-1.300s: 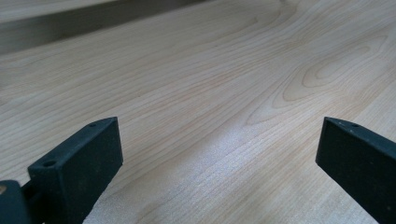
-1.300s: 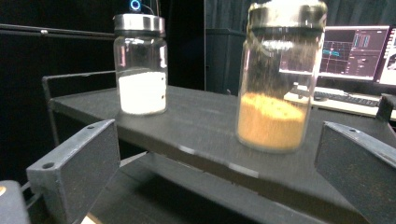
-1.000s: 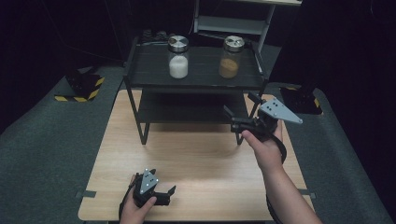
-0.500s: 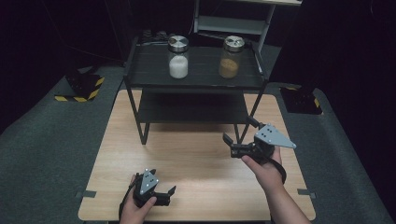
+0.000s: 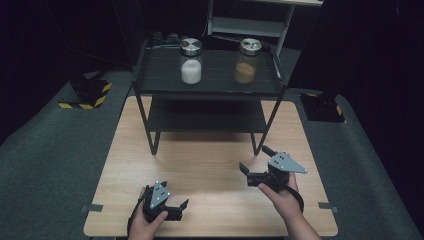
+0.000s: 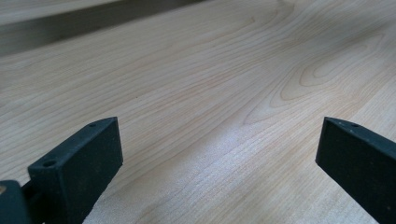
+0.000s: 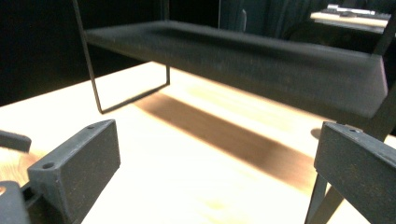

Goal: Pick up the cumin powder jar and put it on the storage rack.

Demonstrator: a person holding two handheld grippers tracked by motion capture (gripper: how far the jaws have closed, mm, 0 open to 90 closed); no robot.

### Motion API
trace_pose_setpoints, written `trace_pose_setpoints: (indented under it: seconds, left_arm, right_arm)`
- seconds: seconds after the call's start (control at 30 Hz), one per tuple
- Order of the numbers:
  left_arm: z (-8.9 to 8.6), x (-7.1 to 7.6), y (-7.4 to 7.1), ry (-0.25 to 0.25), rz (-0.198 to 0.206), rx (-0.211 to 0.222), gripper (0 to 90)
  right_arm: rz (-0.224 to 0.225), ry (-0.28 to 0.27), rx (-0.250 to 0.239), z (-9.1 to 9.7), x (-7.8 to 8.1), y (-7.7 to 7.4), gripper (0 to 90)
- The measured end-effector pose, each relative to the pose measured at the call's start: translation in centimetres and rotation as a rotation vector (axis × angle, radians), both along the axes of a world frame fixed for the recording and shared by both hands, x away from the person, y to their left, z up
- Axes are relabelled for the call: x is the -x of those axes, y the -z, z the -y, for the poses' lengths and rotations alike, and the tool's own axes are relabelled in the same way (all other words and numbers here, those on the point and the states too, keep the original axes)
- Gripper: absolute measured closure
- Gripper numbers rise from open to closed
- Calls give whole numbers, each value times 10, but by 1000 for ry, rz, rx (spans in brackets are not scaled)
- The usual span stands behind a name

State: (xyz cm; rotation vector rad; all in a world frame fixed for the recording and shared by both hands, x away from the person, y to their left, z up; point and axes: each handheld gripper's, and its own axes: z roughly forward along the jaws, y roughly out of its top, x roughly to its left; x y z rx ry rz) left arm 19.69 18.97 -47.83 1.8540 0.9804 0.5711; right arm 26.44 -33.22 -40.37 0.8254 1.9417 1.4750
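Meanwhile, both tongs, left tongs (image 5: 184, 210) and right tongs (image 5: 253, 164), are held apart and empty above the wooden surface (image 5: 210, 165), apparently at rest; two jars (image 5: 191, 61) are left on the black shelf (image 5: 165, 80).

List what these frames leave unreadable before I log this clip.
- Lower shelf of the rack, high view: in the top shelf's shadow, contents unreadable.
- Jar with white fill and jar with brown fill, high view: too small to identify the contents.
- Left hand-held gripper, high view: its base is covered by the hand.
- Rack's top shelf, right gripper view: seen from below, so the jars on it are hidden.
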Motion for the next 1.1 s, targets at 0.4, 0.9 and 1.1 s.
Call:
trace_pose_setpoints:
  seconds: [0.4,0.9,1.1]
  left_arm:
    - [0,0,0,3,-1,-5,9]
    - [-1,2,2,-2,8,11,9]
    - [4,3,0,15,16,-25,10]
  right_arm:
    - [-77,10,73,8,10,37,0]
    - [-182,49,126,21,14,66,2]
    - [-151,52,135,24,20,68,2]
